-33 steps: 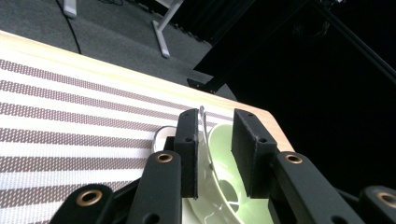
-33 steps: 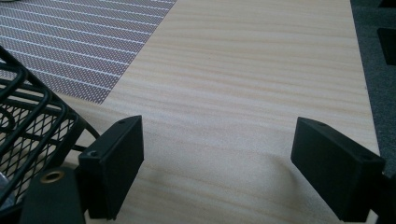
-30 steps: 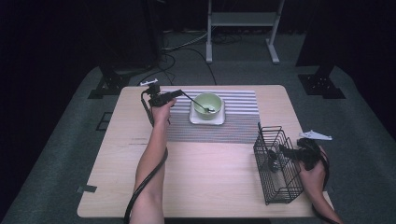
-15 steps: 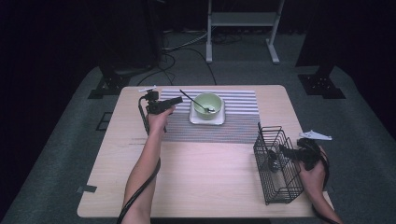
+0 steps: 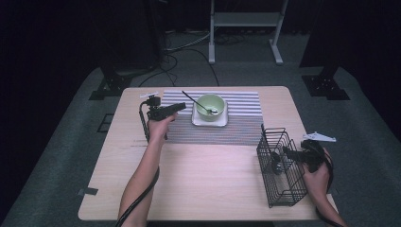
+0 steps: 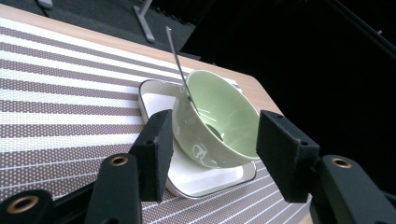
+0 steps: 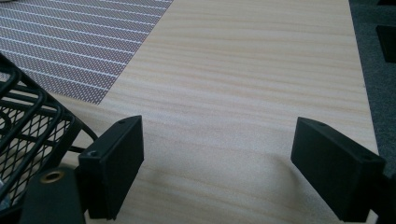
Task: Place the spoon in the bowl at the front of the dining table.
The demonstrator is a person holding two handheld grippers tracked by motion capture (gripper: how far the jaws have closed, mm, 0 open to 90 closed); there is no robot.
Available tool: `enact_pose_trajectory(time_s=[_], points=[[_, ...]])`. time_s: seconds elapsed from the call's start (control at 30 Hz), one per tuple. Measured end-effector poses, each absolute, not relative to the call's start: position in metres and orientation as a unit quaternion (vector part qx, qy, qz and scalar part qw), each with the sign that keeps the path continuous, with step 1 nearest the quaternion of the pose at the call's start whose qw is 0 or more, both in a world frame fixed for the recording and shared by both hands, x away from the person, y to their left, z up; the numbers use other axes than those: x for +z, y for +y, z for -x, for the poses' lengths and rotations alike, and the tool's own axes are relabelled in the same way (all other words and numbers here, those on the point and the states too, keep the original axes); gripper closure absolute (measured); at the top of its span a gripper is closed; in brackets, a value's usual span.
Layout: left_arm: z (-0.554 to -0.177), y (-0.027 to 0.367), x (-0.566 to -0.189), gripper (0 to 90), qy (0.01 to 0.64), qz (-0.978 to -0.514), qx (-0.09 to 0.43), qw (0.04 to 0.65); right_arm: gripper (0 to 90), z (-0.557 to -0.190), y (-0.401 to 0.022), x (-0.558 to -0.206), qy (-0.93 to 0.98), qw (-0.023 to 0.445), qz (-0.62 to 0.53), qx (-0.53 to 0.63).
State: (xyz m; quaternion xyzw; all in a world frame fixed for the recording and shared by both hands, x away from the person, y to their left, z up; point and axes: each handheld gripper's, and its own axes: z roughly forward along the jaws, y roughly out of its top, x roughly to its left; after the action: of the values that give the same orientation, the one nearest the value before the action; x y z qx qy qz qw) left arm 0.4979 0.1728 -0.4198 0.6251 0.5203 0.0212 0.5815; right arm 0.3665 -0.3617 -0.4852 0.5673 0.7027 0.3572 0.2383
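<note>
A pale green bowl [image 5: 210,105] stands on a white square plate [image 5: 209,121] on the striped placemat [image 5: 236,132]. A metal spoon [image 5: 195,100] leans in the bowl, handle pointing far-left. My left gripper [image 5: 182,107] hovers just left of the plate; its jaws have just been opening and hold nothing. In the left gripper view the bowl [image 6: 219,121] and spoon [image 6: 180,70] lie a little beyond the open gripper [image 6: 212,154]. My right gripper [image 5: 285,152] is open at the wire basket [image 5: 279,189]. Below the right gripper [image 7: 229,168] is bare table.
The black wire basket [image 7: 23,126] stands at the table's near-right corner, close to the edge. The wooden table [image 5: 208,184] is bare in front of the placemat [image 7: 79,42]. Dark floor, stands and cables surround the table.
The left gripper has drawn back from the spoon's handle, toward the near side, and its jaws have spread. The spoon stays in the bowl. The right hand has kept still.
</note>
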Motion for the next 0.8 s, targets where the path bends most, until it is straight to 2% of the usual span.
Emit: enact_pose_trajectory(time_s=[0.23, 0.8], points=[[-0.488, 0.168, -0.421, 35.1, 0.514, -0.634, 0.017, 0.577, 16.1, -0.366, -0.361, -0.485, 0.704, 0.241, -0.566, 0.355], [-0.47, 0.168, -0.423, 18.8, 0.512, -0.648, 0.007, 0.564, 16.1, -0.367, -0.361, -0.485, 0.703, 0.242, -0.568, 0.354]])
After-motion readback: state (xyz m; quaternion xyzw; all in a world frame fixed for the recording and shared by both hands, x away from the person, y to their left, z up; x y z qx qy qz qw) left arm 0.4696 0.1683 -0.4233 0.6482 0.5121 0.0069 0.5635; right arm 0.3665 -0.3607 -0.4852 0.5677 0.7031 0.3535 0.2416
